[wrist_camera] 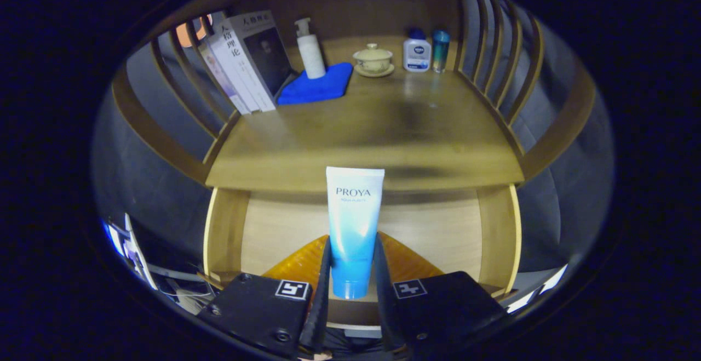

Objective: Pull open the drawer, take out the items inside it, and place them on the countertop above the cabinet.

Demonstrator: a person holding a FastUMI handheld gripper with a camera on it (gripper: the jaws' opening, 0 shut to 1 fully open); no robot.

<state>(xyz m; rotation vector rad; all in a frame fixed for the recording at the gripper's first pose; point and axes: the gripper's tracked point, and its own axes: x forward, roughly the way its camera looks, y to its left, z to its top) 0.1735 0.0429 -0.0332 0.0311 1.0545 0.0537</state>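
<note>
A white-and-blue cosmetic tube (352, 229) stands upright between my two fingers, cap end down. My gripper (351, 273) is shut on the tube, both fingers pressing its lower blue half. Below the tube lies the open wooden drawer (224, 235), with its pale inner floor and an orange textured item (408, 259) showing behind the fingers. Beyond the tube's top stretches the wooden countertop (383, 131) of the cabinet.
At the back of the countertop stand leaning books (246, 59), a white pump bottle (309, 49) on a blue cloth (320, 84), a lidded tea cup (373, 59), a small white bottle (417, 51) and a teal can (440, 49). Curved wooden slats (498, 59) fence both sides.
</note>
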